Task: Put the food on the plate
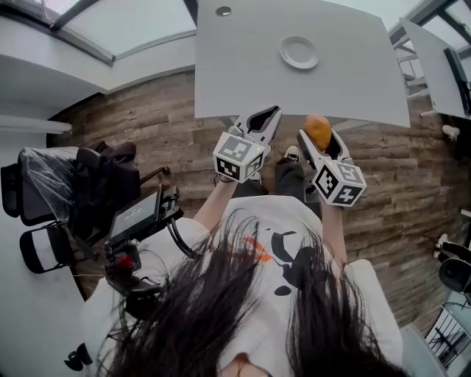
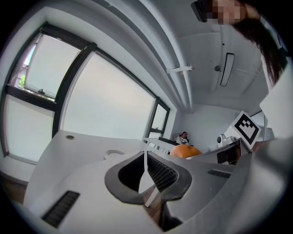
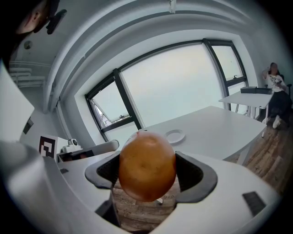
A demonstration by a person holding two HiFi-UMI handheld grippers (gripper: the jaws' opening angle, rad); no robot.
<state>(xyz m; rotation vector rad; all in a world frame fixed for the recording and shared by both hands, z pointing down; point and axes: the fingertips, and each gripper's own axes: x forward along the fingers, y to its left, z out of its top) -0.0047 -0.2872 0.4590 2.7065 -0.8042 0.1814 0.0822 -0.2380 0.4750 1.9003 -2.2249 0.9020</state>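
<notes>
The white table (image 1: 353, 81) is bare over most of its top; only the plate (image 1: 299, 52) lies on it, toward the far middle and well in from every table edge, with a small round cap (image 1: 223, 11) near the table's far left corner. The table's near edge runs straight and unblocked. Both grippers hang just off that near edge, over the wood floor (image 1: 169, 140), short of the tabletop. A chair draped with dark clothes (image 1: 103, 180) stands well off the table's left side. The right gripper (image 1: 318, 141) has its jaws closed against the sides of the food (image 3: 146, 164), a round orange-brown piece held in the air on the near side of the table, well apart from the plate. The left gripper (image 2: 145, 154) has its jaw tips together with nothing between them
</notes>
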